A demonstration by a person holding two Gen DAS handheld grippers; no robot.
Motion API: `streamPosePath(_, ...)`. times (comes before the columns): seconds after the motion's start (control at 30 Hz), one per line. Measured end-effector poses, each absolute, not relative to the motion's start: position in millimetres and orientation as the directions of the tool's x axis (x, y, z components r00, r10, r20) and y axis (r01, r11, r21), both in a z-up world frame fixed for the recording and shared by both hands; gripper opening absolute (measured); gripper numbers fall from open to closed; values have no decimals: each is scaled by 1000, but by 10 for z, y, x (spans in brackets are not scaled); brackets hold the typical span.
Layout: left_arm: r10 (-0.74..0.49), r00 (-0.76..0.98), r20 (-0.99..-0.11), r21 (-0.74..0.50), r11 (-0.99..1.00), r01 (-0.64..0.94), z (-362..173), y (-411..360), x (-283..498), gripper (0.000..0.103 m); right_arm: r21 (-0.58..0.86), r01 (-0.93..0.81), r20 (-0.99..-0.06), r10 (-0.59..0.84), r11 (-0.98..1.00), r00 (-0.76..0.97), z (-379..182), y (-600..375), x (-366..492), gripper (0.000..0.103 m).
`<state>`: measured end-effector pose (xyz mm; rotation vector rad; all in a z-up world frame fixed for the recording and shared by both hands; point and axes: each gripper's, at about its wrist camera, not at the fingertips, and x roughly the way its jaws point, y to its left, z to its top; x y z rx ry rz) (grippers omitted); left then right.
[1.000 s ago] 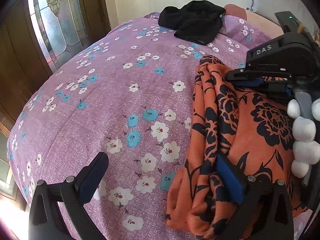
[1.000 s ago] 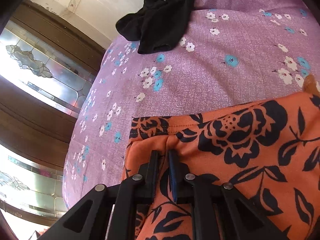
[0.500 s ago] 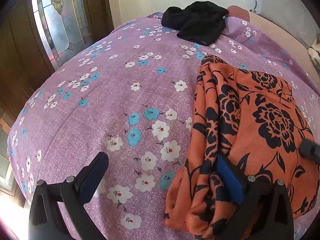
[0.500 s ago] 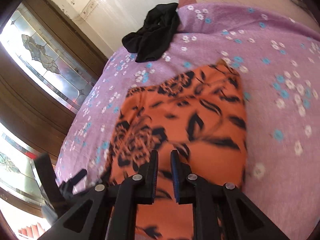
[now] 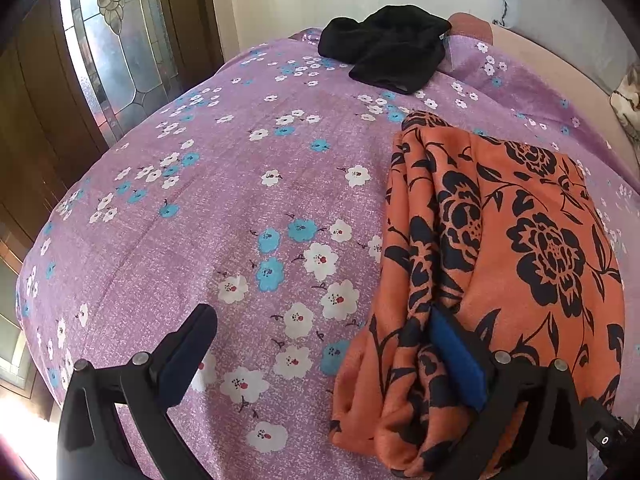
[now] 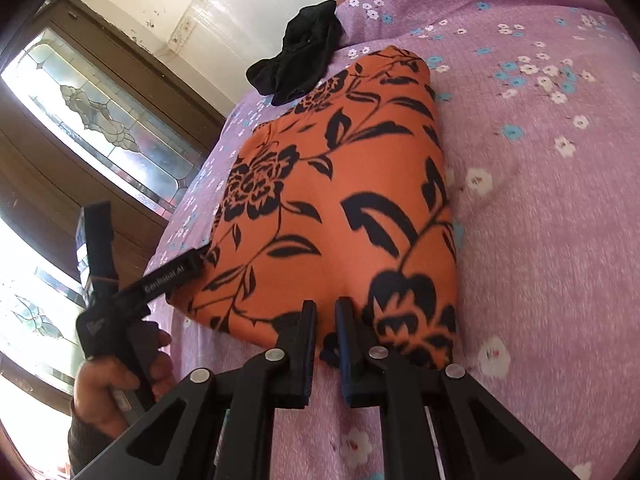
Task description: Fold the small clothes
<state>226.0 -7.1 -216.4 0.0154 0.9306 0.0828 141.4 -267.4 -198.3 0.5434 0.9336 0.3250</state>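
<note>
In the left wrist view, the left tool (image 5: 320,344) is sitting wide open low over the bed (image 5: 240,208). 1 finger is hovering above the flowered purple sheet at 7 o'clock, and the other, with its blue pad (image 5: 456,356), is pressing against the near edge of the orange cloth (image 5: 500,248) at 5 o'clock; nothing is being gripped between them.

In the right wrist view, the right tool (image 6: 325,320) is nearly closed, its 2 fingers leaving only a narrow gap at the near hem of the orange cloth (image 6: 340,184). Whether any fabric is being pinched in that gap cannot be told.

The orange cloth with black flowers is lying folded on the sheet, running away toward 12 o'clock. At 8 o'clock, a hand (image 6: 116,380) is holding the left tool's handle.

Beyond the cloth, a black garment (image 5: 388,52) is lying crumpled near the far edge of the bed, apart from the cloth.
</note>
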Motion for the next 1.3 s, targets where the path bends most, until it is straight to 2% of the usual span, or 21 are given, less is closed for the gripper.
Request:
streamPosePath(0.23,120,653,-747,127,991,-36,-2046,-85,2135,103,514,-16,-734,449,858,509,-1818,-2643,1388,11)
streamPosePath(0.43,137,647,-750,154,988,-29,-2077,-101,2157,103,455,3,-709,360,891,607,-1465,-2721,1507,14)
streamPosePath(0.57,130,665,-736,152,988,-25,-2030,-145,2159,103,468,71,-720,334,881,609,-1588,-2804,1756,16)
streamPosePath(0.63,120,694,-710,155,988,-12,-1969,-195,2121,103,499,85,-743,375,863,555,-1786,-2800,1877,16)
streamPosePath(0.77,101,745,-659,145,989,-6,-1872,-276,2075,103,571,85,-696,427,816,577,-1903,-2886,1863,17)
streamPosePath(0.87,81,731,-677,130,991,10,-1922,-362,2100,103,613,77,-670,467,786,577,-1966,-2952,1811,17)
streamPosePath(1.0,135,683,-718,183,983,-1,-2160,-476,2181,103,619,50,-666,491,784,562,-2001,-2980,1754,16)
streamPosePath(1.13,135,660,-739,133,990,-54,-2205,-415,2217,103,637,49,-662,514,769,545,-2016,-3006,1716,15)
streamPosePath(1.3,167,692,-702,188,981,-46,-2095,-501,2210,103,625,0,-690,552,781,468,-1947,-3033,1738,14)
